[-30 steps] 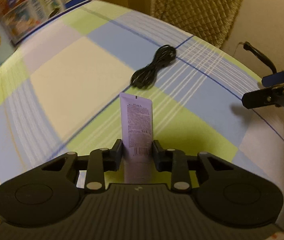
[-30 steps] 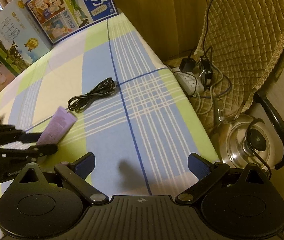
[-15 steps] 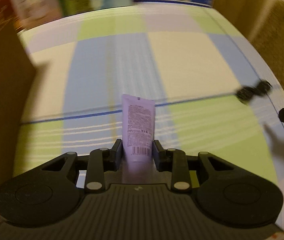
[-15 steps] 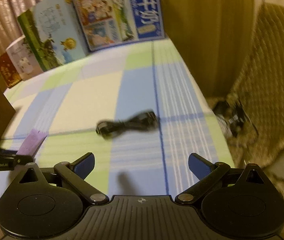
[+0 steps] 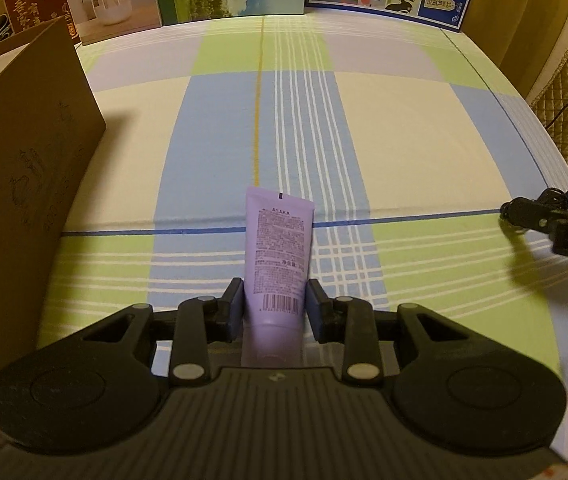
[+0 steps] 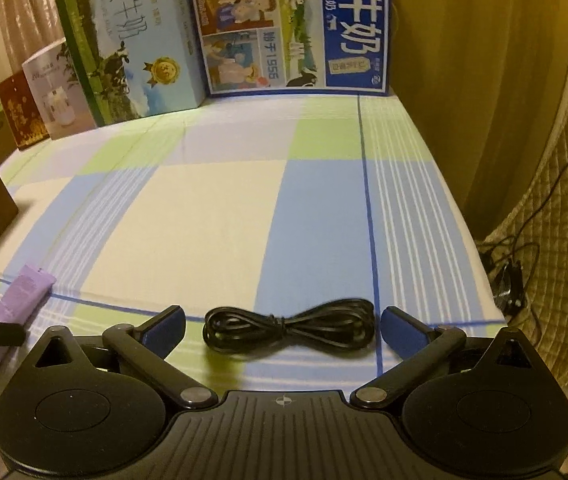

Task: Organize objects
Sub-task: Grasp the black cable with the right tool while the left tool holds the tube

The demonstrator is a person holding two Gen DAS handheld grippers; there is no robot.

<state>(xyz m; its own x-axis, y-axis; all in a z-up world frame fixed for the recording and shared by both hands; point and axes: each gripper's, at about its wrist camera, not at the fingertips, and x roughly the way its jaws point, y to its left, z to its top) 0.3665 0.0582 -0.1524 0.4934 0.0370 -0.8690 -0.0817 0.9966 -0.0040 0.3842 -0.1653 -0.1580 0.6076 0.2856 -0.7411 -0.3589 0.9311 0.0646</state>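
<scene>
So the right gripper (image 6: 282, 326) is wide open with the coiled black cable (image 6: 288, 326) lying crosswise on the checked tablecloth (image 6: 204, 216) right between its fingers, while the left gripper (image 5: 275, 306) clamps the purple tube (image 5: 278, 256).

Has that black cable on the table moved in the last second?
Cannot tell. The black cable lies by the same blue crossing lines of the tablecloth; the right gripper approached it.

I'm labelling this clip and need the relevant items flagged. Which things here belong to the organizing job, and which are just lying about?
Part of the job:
- purple tube, gripped by the left gripper
- coiled black cable, between the open fingers of the right gripper
- brown cardboard box, probably

Lying about:
- milk cartons
- quilted chair cover
</scene>
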